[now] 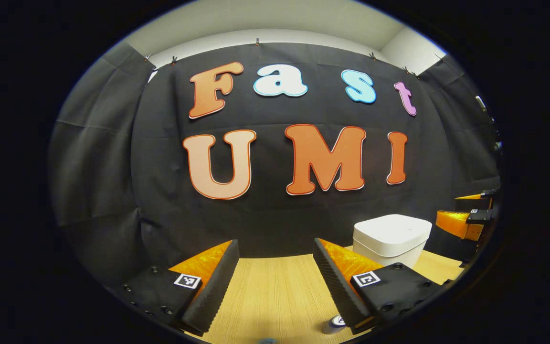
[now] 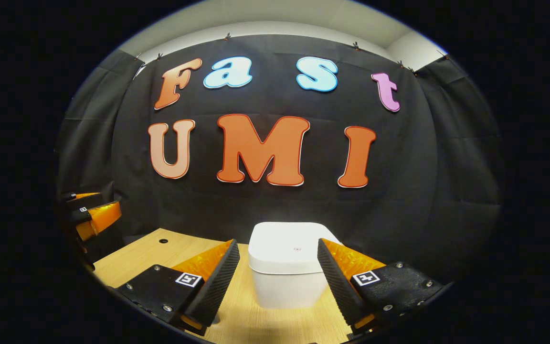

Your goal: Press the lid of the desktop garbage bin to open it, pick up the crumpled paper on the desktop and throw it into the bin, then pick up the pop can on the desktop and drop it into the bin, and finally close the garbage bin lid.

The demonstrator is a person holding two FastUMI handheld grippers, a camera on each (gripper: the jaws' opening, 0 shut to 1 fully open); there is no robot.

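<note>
— What colour is the garbage bin (image 2: 287, 270)?
— Plain white, lid and body alike, with one tiny dot on the lid.
— And the tabletop (image 1: 275, 296)?
— Pale yellow wood with fine straight grain. The booth wall (image 2: 428, 191) behind is black cloth.

Black cloth (image 2: 428, 181), clipped along its top edge, hangs behind a light wooden desktop (image 1: 275, 291) with a small round hole (image 2: 163, 241) near its far left corner, under a pale ceiling (image 2: 265, 16).
</note>
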